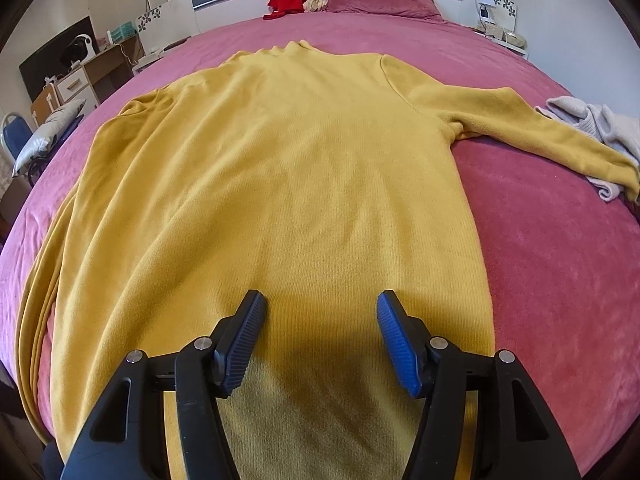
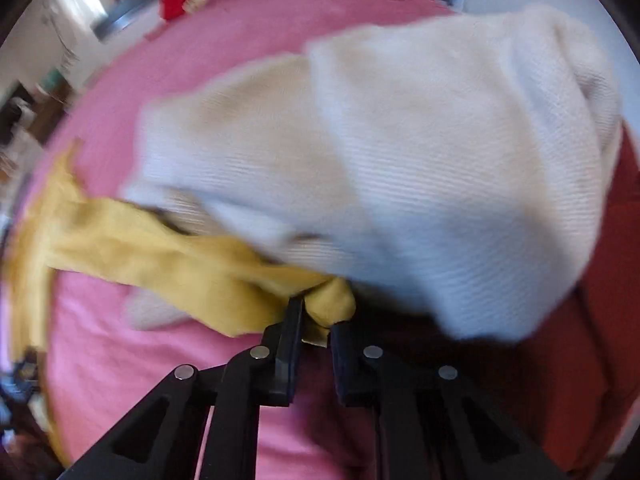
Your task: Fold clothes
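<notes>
Gently now: with right gripper (image 2: 316, 318) pinching the mustard-yellow knit sweater (image 1: 280, 168) cuff, draw sleeve clear of the cream knit garment (image 2: 420, 168); left gripper (image 1: 320, 320) spread, unladen.

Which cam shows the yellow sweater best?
Left wrist: the sweater lies spread flat on the bed, body and both sleeves visible. Right wrist is blurred and shows only one sleeve, its cuff pinched in the right gripper.

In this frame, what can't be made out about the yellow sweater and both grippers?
- Right wrist view: motion blur; right gripper pinches the yellow sweater cuff, grip depth unclear.
- Left wrist view: left gripper hides the hem; contact with fabric unclear.
- White sweater: its shape is blurred.
</notes>
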`<act>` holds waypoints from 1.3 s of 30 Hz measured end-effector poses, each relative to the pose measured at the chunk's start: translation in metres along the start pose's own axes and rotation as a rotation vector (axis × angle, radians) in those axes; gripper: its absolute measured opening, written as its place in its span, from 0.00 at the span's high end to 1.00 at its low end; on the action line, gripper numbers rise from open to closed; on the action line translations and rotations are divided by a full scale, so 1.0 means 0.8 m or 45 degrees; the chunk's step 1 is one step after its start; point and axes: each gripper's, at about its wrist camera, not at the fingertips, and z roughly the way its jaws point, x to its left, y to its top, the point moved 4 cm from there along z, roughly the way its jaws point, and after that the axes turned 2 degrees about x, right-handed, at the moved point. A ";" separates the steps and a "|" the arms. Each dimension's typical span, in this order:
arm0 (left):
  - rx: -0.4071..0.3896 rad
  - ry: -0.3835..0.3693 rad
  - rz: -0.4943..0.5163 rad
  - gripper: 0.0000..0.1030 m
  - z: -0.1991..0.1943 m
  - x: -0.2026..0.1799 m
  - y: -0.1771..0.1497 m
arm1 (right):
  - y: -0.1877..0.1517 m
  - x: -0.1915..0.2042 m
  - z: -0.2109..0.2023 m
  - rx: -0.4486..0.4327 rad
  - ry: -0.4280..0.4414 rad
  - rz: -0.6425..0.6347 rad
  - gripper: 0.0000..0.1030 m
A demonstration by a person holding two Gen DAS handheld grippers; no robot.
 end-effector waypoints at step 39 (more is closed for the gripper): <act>0.027 0.012 -0.269 0.38 -0.087 0.415 -0.119 | -0.142 0.564 0.118 0.100 0.402 -0.733 0.76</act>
